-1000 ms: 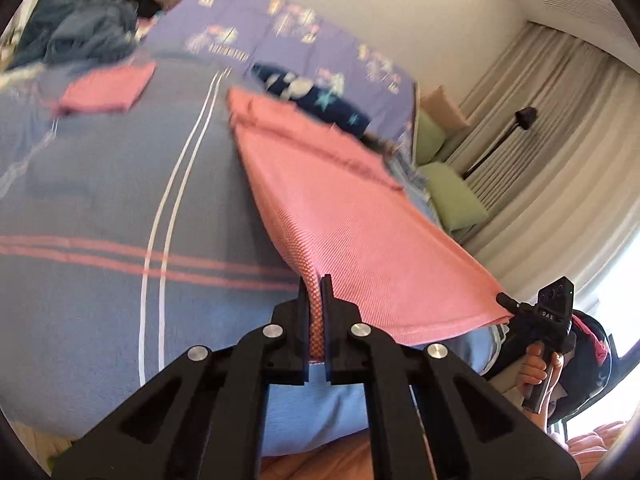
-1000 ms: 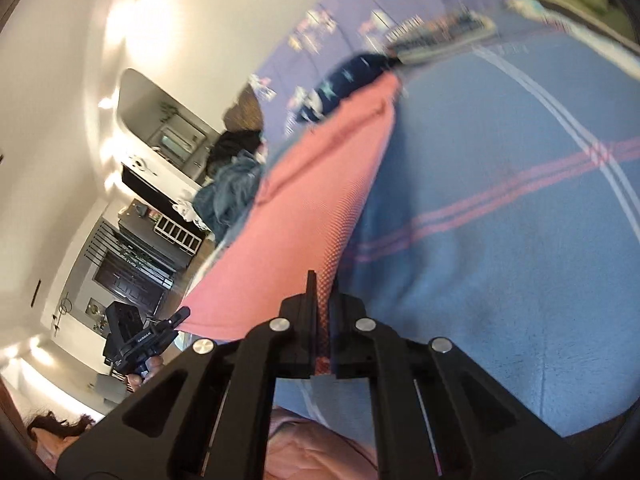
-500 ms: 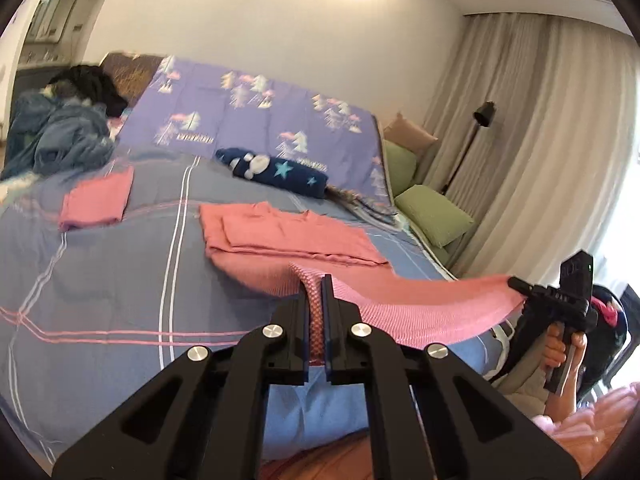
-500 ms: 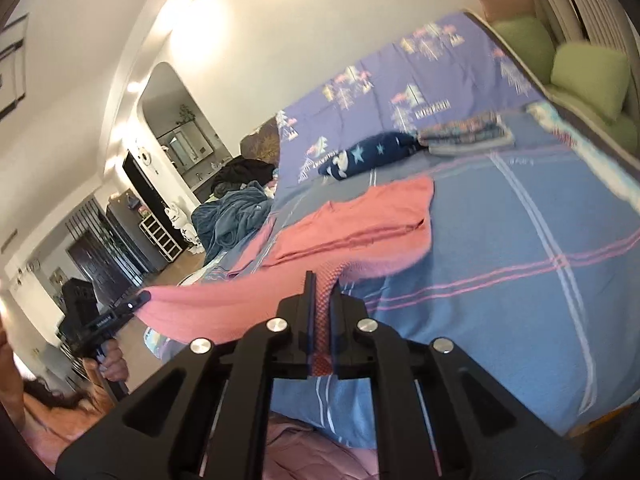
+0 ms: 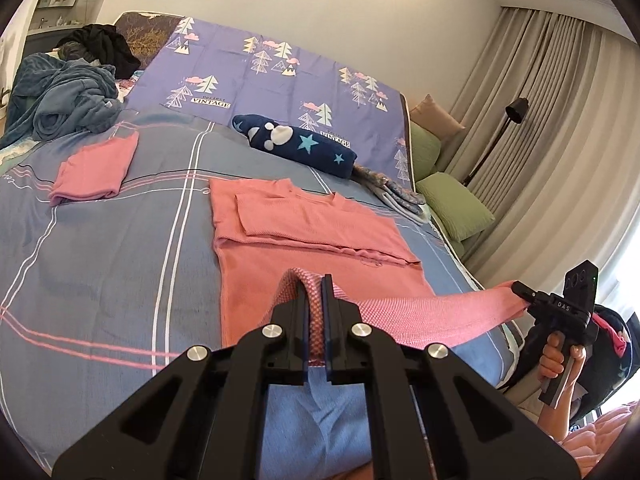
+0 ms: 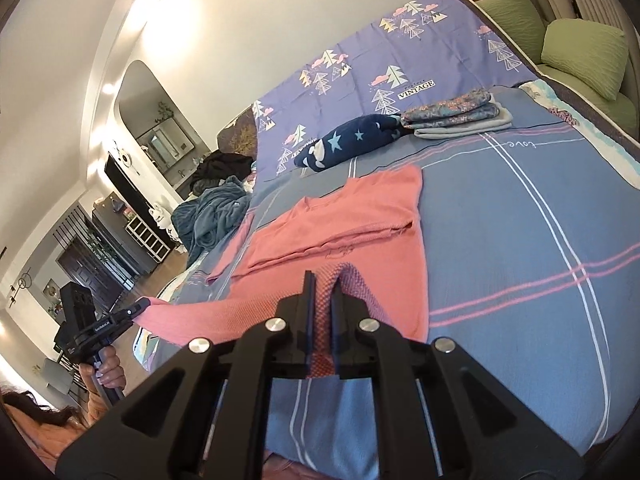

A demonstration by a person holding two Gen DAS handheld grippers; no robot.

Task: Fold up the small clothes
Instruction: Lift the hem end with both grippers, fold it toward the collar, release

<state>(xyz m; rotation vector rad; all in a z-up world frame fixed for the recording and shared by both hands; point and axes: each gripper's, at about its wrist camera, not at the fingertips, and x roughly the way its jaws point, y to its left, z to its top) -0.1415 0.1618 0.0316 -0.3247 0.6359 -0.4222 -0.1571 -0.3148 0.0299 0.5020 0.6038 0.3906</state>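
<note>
Two claws, both clamped on the pink shirt (image 5: 320, 236): my left gripper (image 5: 316, 296) pinched one hem corner, my right gripper (image 6: 324, 296) the other. A second ago the shirt hung steeply and taut; now its upper part lay flat on the striped blanket (image 5: 100, 240) with the hem stretched between the claws. Counted one folded pink garment (image 5: 94, 170), one star-print roll (image 5: 296, 146), two green cushions (image 5: 456, 204).
</note>
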